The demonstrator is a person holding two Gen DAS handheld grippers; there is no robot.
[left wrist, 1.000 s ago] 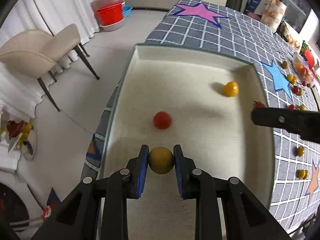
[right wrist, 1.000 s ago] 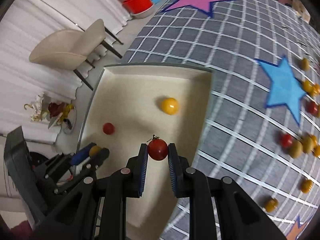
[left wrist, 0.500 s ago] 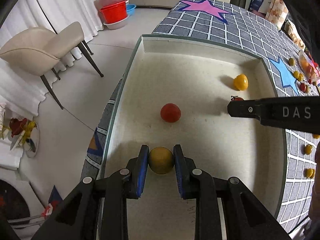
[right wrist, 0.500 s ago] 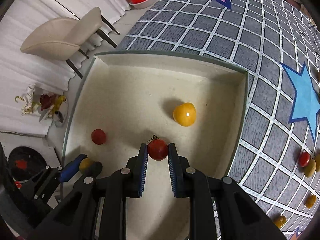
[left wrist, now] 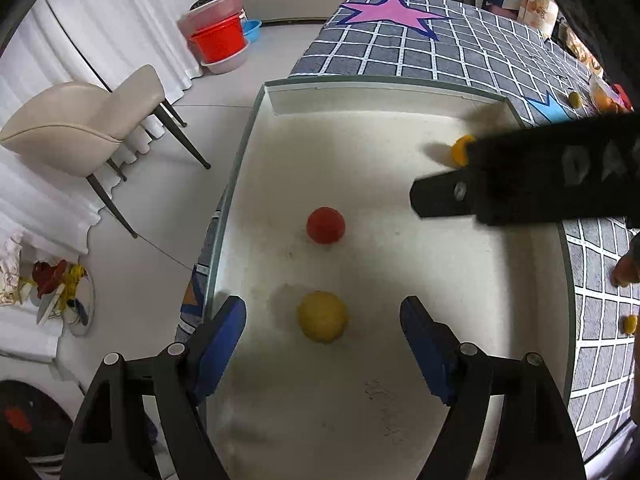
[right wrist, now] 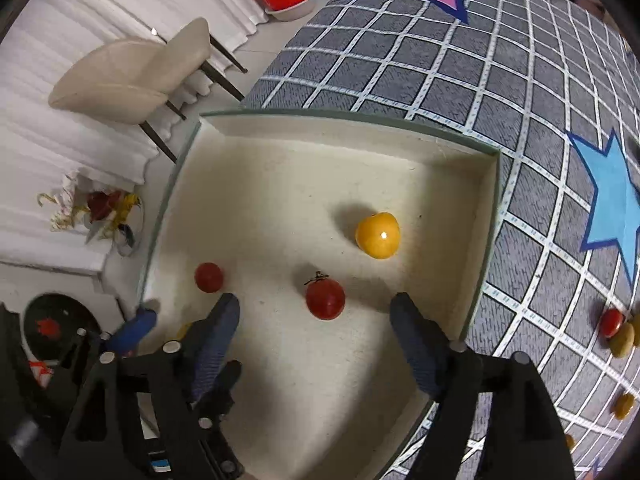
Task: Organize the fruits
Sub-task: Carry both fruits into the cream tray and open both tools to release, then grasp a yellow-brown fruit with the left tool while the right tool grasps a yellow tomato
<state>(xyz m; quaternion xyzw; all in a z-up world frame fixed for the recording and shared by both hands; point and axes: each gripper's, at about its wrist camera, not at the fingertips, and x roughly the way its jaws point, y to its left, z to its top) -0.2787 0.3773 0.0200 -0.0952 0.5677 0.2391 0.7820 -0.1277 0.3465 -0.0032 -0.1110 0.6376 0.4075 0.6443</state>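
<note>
A white tray (left wrist: 236,184) with a green rim (right wrist: 360,118) sits at the table's corner. My left gripper (left wrist: 322,308) is opening; a dull yellow fruit (left wrist: 322,316) lies on the tray floor between its blue pads, touching neither. Beyond it rests a red tomato (left wrist: 325,225). My right gripper (right wrist: 314,300) is also opening, and a stemmed red tomato (right wrist: 325,298) lies free between its pads. An orange-yellow fruit (right wrist: 378,235) lies farther in. In the left wrist view the right gripper's black body (left wrist: 520,176) half hides that fruit (left wrist: 459,148).
Several loose small fruits (right wrist: 616,330) lie on the grey checked tablecloth (right wrist: 400,60) right of the tray. The table edge runs along the tray's left side; below it are a beige chair (left wrist: 80,128) and red basins (left wrist: 218,40) on the floor.
Both grippers have opened wide: the yellow fruit and the stemmed red tomato now lie loose on the tray floor. The right gripper's body reaches farther into the left wrist view.
</note>
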